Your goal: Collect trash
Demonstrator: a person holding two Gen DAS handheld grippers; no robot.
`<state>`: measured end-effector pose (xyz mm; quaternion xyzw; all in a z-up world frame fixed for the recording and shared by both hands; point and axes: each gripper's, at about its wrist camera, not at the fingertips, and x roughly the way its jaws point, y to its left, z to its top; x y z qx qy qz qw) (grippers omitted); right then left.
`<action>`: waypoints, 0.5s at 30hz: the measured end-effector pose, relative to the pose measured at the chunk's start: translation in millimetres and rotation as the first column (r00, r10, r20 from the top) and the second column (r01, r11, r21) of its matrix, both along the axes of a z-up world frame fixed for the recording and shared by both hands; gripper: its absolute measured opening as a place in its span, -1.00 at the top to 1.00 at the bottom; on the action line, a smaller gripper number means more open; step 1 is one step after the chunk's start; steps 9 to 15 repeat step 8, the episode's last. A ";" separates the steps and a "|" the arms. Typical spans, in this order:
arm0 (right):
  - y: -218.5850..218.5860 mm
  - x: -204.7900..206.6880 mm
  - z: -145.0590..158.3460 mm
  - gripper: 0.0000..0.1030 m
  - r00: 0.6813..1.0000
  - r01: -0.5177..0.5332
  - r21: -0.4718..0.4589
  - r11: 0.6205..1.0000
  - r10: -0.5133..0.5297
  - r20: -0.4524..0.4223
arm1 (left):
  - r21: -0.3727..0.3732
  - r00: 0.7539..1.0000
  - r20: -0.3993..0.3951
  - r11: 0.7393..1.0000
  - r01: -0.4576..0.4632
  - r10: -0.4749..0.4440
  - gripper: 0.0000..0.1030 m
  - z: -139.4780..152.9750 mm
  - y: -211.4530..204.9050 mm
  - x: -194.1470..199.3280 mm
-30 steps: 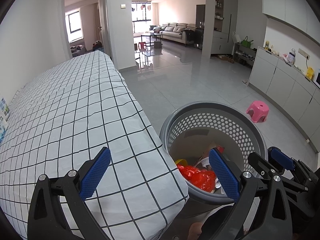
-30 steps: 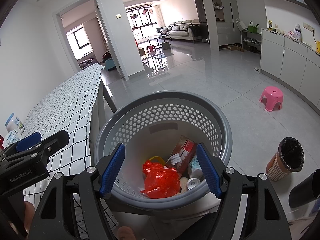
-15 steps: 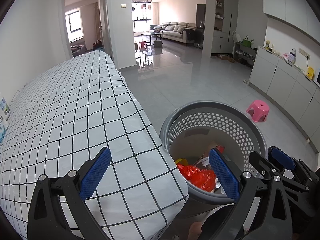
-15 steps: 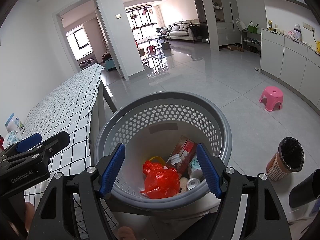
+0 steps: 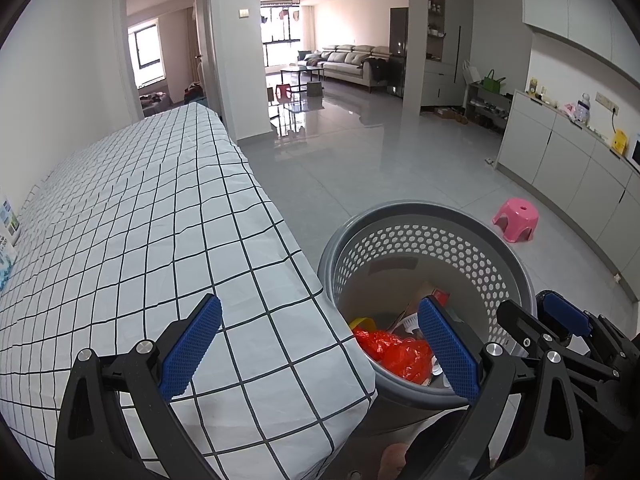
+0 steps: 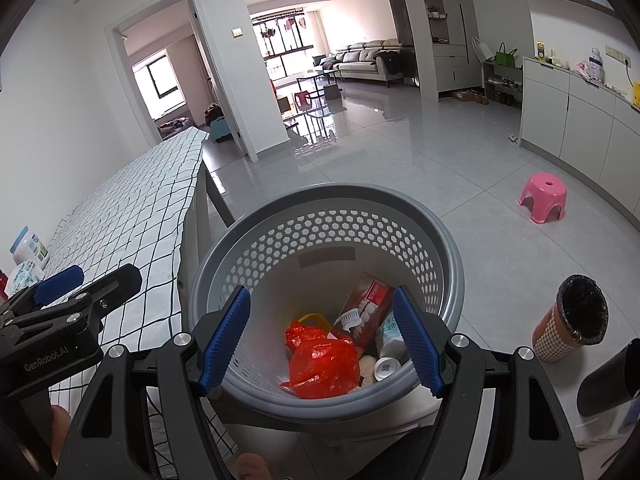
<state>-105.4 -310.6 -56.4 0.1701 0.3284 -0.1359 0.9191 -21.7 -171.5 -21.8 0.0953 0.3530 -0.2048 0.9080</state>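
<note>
Black gripper frames, blue textured jaws, silver screws.

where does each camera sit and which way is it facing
Left wrist: on the left gripper, angled down over the checked tablecloth; open blue pads, right gripper at the right edge.
Right wrist: on the right gripper, above the grey basket; open pads, left gripper at left.
Shared: basket, red bag, pink stool.

We count 1 grey basket, 1 red bag, 1 pink stool, 1 lined bin, 2 grippers.
</note>
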 end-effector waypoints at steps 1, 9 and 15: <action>-1.1 -0.4 0.1 -0.37 1.000 0.000 0.000 1.000 0.000 0.000 | 0.002 1.000 0.000 1.000 -0.002 0.002 -0.88 -0.1 -0.1 0.2; -0.9 -0.3 0.1 -0.37 1.000 -0.001 0.000 1.000 0.001 0.001 | 0.002 1.000 -0.006 1.000 -0.007 0.007 -0.88 -0.6 0.2 2.4; -0.9 -0.3 0.1 -0.37 1.000 -0.001 0.000 1.000 0.001 0.001 | 0.002 1.000 -0.006 1.000 -0.007 0.007 -0.88 -0.6 0.2 2.4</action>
